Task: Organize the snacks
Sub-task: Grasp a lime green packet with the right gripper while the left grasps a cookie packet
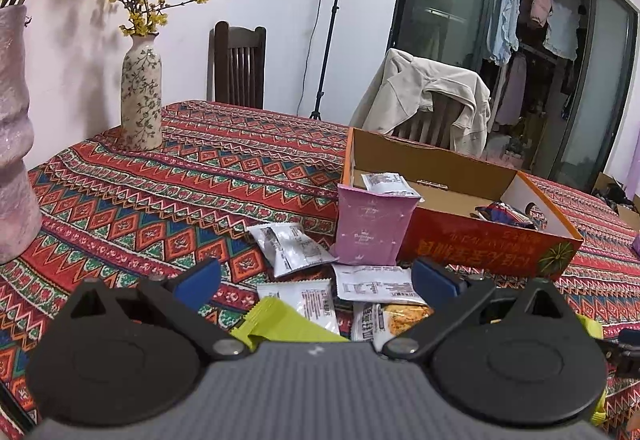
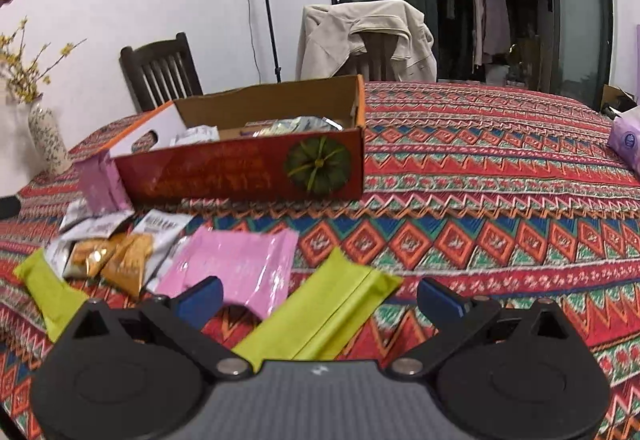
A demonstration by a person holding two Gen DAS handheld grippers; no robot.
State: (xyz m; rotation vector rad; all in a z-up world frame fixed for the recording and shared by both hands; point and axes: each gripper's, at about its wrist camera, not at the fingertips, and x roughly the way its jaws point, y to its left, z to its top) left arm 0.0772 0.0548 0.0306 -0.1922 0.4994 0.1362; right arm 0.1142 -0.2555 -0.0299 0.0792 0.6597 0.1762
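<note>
left tool apart, empty, over white packets on counter | right tool apart, empty, over green packet | box just behind pile | packets likely light, crinkly, slick: pinch flat across the middle or at sealed edge

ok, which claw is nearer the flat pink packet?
Right. The right claw hangs open just short of the flat pink packet; the left claw is open over the white packets, farther left.
</note>
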